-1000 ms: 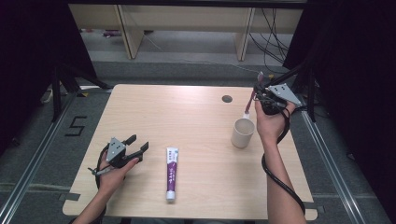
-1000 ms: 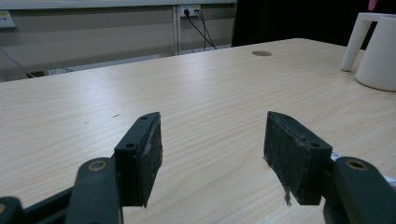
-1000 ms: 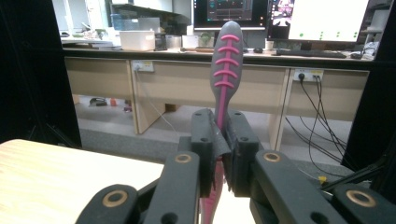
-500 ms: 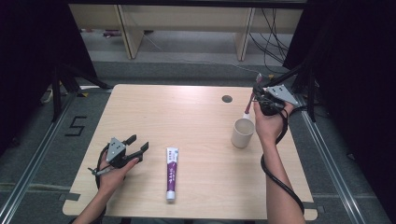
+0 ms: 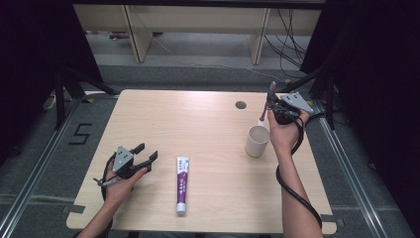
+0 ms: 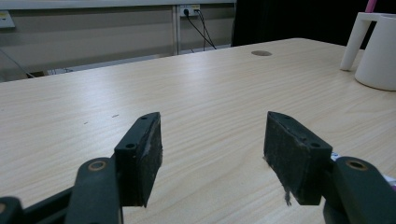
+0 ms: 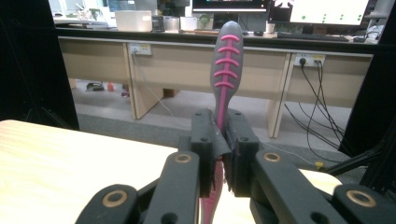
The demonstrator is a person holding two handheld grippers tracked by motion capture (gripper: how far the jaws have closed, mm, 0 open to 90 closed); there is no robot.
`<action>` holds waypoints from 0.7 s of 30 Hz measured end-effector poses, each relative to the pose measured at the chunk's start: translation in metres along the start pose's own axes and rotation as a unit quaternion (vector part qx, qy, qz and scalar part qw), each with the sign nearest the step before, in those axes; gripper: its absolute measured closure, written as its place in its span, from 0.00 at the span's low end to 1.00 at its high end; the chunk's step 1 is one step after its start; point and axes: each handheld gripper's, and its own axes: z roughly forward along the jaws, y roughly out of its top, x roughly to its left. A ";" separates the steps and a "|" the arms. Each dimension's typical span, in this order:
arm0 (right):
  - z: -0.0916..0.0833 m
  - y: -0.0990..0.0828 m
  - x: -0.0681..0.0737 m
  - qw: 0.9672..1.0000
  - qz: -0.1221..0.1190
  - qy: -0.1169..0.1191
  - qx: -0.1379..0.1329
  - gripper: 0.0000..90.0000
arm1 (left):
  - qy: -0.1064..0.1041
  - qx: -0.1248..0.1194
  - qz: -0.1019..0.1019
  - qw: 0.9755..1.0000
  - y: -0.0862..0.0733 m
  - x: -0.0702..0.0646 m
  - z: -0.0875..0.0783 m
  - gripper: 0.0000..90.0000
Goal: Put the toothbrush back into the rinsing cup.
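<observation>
Right gripper [image 7: 223, 154]: jaws clamped on a toothbrush [image 7: 226, 60], pads pinching the handle mid-length. In the right gripper view the grey handle end with pink ribs sticks up above the jaws; the rest runs down between them out of frame. In the high view the right gripper [image 5: 272, 105] is held up over the table's 2 o'clock corner, the toothbrush [image 5: 264, 112] tilted, its white head end low and pointing toward 7 o'clock, just above a white cup [image 5: 257, 141]. Can't tell whether the head touches the rim.

Cup stands upright on the table [image 5: 208, 124], at about 3 o'clock from centre (handle shows in the left gripper view, cup [image 6: 379, 51] at the upper right).

Left gripper [image 5: 142, 154]: jaws spread wide, nothing between the pads [image 6: 149, 154], bare wood below. It sits low over the 8 o'clock area, pointing toward 2 o'clock.

Toothpaste tube [image 5: 181, 184] lies flat just at 3 o'clock of the left gripper, not touching, cap toward the near edge. Small round hole [image 5: 240, 104] in the tabletop at 1 o'clock.
</observation>
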 end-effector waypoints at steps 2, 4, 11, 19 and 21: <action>0.000 -0.001 0.000 1.000 0.004 0.002 0.007 0.93 | 0.003 0.008 -0.005 1.000 0.000 -0.001 -0.002 0.41; 0.001 -0.002 0.001 1.000 0.006 0.005 0.008 0.93 | 0.003 0.008 -0.005 1.000 0.000 -0.001 -0.002 0.41; 0.002 -0.005 0.000 1.000 -0.003 0.006 0.008 0.93 | 0.002 0.008 -0.005 1.000 0.000 -0.001 -0.002 0.41; 0.003 -0.009 0.002 1.000 0.005 0.004 0.025 0.93 | 0.001 0.005 -0.005 1.000 0.000 -0.001 -0.001 0.41; 0.004 -0.011 0.002 1.000 0.003 0.006 0.024 0.93 | 0.003 0.008 -0.004 1.000 0.000 -0.001 -0.002 0.41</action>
